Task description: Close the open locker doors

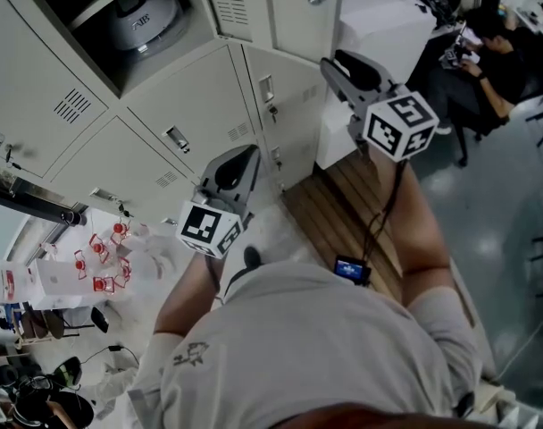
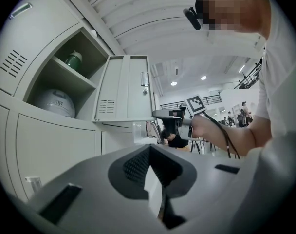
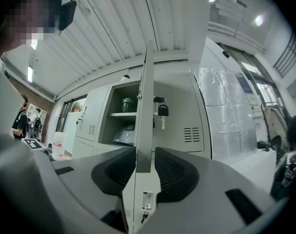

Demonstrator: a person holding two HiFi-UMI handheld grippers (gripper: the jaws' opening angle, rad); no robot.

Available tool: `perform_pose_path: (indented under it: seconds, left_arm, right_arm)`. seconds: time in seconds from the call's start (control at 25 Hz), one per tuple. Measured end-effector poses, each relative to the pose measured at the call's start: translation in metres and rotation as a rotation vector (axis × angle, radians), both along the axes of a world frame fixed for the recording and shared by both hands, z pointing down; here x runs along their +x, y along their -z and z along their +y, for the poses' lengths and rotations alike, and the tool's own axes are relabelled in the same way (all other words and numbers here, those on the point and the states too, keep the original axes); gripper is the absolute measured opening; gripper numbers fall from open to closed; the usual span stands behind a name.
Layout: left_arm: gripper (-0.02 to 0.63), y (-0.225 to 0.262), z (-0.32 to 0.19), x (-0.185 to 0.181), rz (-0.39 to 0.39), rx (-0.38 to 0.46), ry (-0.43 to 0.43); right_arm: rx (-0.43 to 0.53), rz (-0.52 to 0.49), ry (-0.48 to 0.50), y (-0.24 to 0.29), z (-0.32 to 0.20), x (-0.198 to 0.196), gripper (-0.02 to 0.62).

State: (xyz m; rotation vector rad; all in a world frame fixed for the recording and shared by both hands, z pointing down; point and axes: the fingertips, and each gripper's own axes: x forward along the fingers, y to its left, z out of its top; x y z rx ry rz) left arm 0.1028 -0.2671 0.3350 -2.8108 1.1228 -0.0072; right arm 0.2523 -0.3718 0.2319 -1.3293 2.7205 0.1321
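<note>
A bank of grey lockers (image 1: 191, 105) has one open compartment (image 1: 120, 16) holding a white helmet (image 2: 53, 101) and a green bottle (image 2: 74, 58). Its door (image 2: 121, 89) stands swung out. My right gripper (image 1: 343, 65) is raised at the door's free edge. In the right gripper view the door edge (image 3: 145, 121) runs upright between the jaws of my right gripper (image 3: 145, 172), which stand open with a thin gap on each side. A key (image 3: 162, 110) hangs from the door's lock. My left gripper (image 1: 240, 164) is held lower and away from the lockers, its jaws shut and empty.
Closed locker doors (image 1: 209, 96) fill the rows below and beside the open one. A tall white cabinet (image 1: 379, 25) stands to the right of the lockers. A wooden floor strip (image 1: 343, 213) runs below it. A seated person (image 1: 495, 52) is at the far right.
</note>
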Motion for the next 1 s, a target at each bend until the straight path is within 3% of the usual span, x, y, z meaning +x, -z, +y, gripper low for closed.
perform_pose_path:
  seconds: [0.2, 0.56, 1.0]
  left_arm:
    - [-0.005, -0.002, -0.001, -0.006, 0.006, -0.005, 0.015]
    - [-0.005, -0.004, 0.004, -0.014, -0.001, -0.005, 0.025]
    - [-0.004, -0.005, -0.004, -0.048, -0.006, -0.016, 0.067]
  right_arm:
    - [0.008, 0.010, 0.002, 0.001, 0.001, -0.005, 0.087]
    - [0.026, 0.016, 0.028, 0.001, 0.016, -0.016, 0.086]
    - [0.059, 0.032, 0.124, 0.004, 0.054, -0.063, 0.087]
